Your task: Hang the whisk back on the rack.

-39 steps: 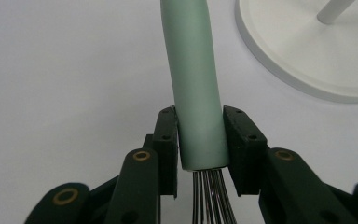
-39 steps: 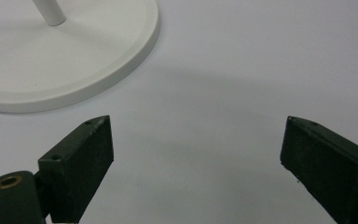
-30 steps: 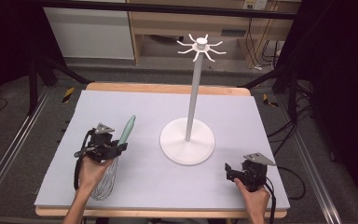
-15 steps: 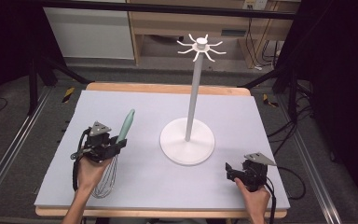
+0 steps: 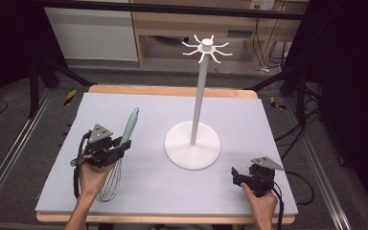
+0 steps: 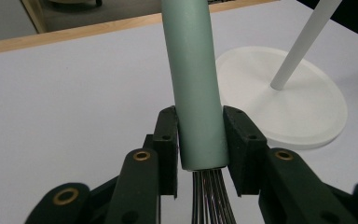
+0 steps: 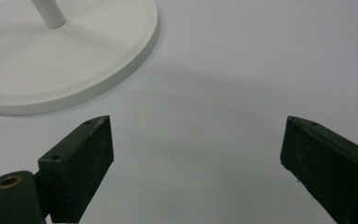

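Note:
A whisk with a pale green handle and wire loops is at the table's left side, tilted with the handle up and away. My left gripper is shut on the lower end of that handle, both pads pressing its sides, wires coming out below. A white stand with a round base, tall pole and hooked top stands mid-table; its base lies just right of the handle. My right gripper rests open near the front right, its jaws wide apart over bare mat.
The table is covered by a pale lilac mat with a wooden rim. The stand's base lies ahead-left of my right gripper. Dark frame legs and cables surround the table; shelving sits behind it.
My left gripper has lifted slightly with the whisk, raising the handle end a little off the mat. The right gripper has stayed put.

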